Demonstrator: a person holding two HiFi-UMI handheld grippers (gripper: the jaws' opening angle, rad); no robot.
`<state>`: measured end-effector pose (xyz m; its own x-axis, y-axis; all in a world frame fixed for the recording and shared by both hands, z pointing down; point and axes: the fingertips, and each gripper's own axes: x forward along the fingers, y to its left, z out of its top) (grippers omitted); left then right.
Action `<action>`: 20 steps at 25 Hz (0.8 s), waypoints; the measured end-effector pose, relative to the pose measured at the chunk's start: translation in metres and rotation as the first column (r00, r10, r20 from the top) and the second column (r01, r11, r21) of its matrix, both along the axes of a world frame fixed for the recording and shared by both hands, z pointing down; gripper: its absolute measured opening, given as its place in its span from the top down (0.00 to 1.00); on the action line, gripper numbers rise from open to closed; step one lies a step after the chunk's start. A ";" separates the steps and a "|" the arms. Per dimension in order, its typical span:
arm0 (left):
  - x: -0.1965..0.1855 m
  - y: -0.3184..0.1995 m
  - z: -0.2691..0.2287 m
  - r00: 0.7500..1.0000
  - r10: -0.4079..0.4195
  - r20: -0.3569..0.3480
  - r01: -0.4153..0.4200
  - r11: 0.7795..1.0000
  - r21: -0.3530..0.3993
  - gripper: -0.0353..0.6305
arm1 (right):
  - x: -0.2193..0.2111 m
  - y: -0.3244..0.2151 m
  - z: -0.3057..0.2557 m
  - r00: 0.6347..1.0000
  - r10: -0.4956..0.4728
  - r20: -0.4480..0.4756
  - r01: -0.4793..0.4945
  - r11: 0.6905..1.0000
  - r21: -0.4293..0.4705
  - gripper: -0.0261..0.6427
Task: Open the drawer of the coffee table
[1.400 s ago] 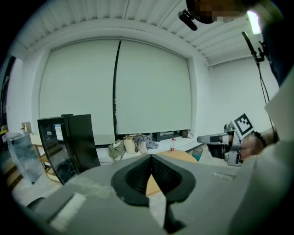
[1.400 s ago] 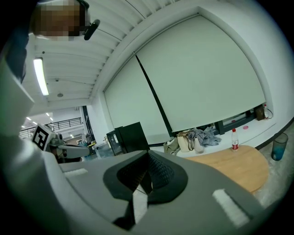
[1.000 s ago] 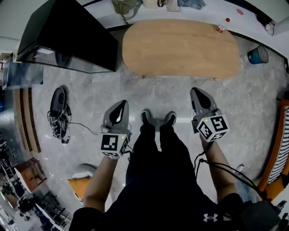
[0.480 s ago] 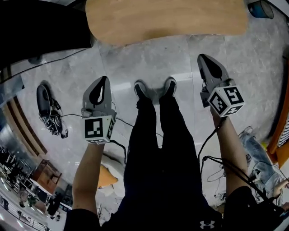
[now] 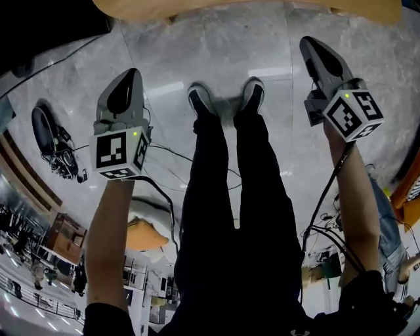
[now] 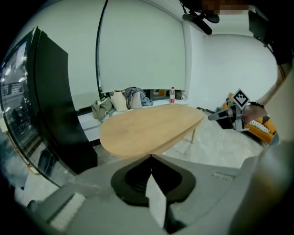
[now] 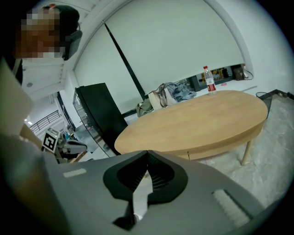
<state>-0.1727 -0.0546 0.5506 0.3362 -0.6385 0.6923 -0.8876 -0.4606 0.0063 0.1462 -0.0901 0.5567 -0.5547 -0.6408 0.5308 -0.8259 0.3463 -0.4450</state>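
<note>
The oval wooden coffee table (image 6: 151, 128) stands ahead of me on thin legs; in the head view only its near rim (image 5: 249, 8) shows along the top edge. A band under the top's near edge (image 7: 220, 146) is visible, but I cannot make out a drawer front in it. My left gripper (image 5: 131, 73) hangs over the floor left of my legs, jaws shut and empty, with its tips (image 6: 150, 156) pointing at the table. My right gripper (image 5: 310, 43) is right of my legs, also shut and empty, its tips (image 7: 147, 151) short of the table edge.
A tall black cabinet (image 6: 50, 105) stands left of the table. A plastic bottle (image 7: 209, 80) stands on the table's far side, with bags (image 6: 121, 98) behind it. My shoes (image 5: 223, 98) are on the marble floor between the grippers. A black device with cables (image 5: 49, 141) lies at the left.
Both grippers have come down and apart, still shut. The head view has tipped down, and the table has slid to the top edge of it.
</note>
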 end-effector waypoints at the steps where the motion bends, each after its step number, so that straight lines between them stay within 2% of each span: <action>1: -0.001 0.000 0.008 1.000 0.002 0.003 -0.002 1.000 0.006 0.94 | 0.003 -0.001 0.009 1.000 0.018 0.012 -0.017 1.000 -0.007 0.96; 5: -0.009 -0.004 0.045 1.000 -0.017 0.003 0.017 1.000 0.015 0.94 | 0.020 -0.009 0.049 0.993 0.106 0.050 -0.105 0.994 -0.031 0.96; 10: -0.029 -0.018 0.090 0.986 -0.154 -0.071 0.153 0.988 -0.022 0.94 | 0.017 -0.016 0.094 0.991 0.132 0.025 -0.131 0.991 -0.032 0.96; 13: -0.037 -0.026 0.111 0.974 -0.212 -0.086 0.209 0.977 -0.038 0.94 | 0.006 -0.015 0.110 0.991 0.129 0.037 -0.128 0.991 -0.024 0.96; 17: -0.026 -0.032 0.118 0.977 -0.202 -0.066 0.200 0.979 -0.029 0.91 | -0.001 -0.010 0.117 0.986 0.127 0.103 -0.124 0.991 -0.041 0.96; 20: -0.023 -0.035 0.119 0.985 -0.168 -0.044 0.167 0.986 -0.020 0.90 | -0.009 -0.008 0.123 0.985 0.127 0.114 -0.122 0.991 -0.055 0.93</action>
